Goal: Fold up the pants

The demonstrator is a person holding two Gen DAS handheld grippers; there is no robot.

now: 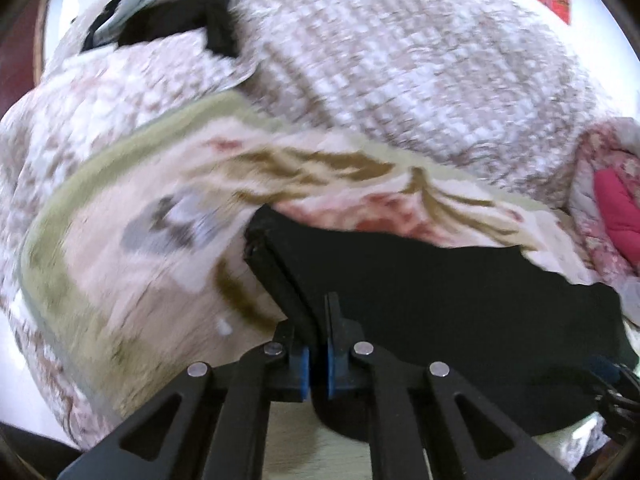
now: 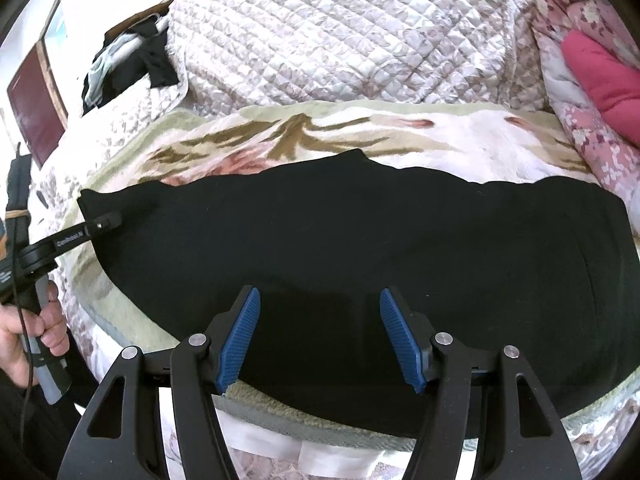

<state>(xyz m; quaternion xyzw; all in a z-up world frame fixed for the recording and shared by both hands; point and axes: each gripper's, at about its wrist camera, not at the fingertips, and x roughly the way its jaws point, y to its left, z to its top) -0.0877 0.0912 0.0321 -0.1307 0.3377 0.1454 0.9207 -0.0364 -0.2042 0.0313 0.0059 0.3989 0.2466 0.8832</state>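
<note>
Black pants point(image 2: 360, 248) spread flat across floral blanket point(image 2: 440, 128); soft, limp, light. Left gripper point(image 1: 318, 364) pinching folded end edge, right gripper point(image 2: 318, 336) spread wide above near hem; best taken at corners

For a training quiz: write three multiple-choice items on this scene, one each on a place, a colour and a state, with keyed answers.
1. The black fabric pants lie on: A the floral fleece blanket; B a wooden floor; C a chair.
2. The right gripper's ribbed finger pads are: A red; B blue; C white.
3. The left gripper is: A wide open; B out of view; C shut on the pants.

Answers: 1 A, blanket shows all round the pants. 2 B, blue in the right wrist view. 3 C, its jaws pinch a dark fold.
</note>
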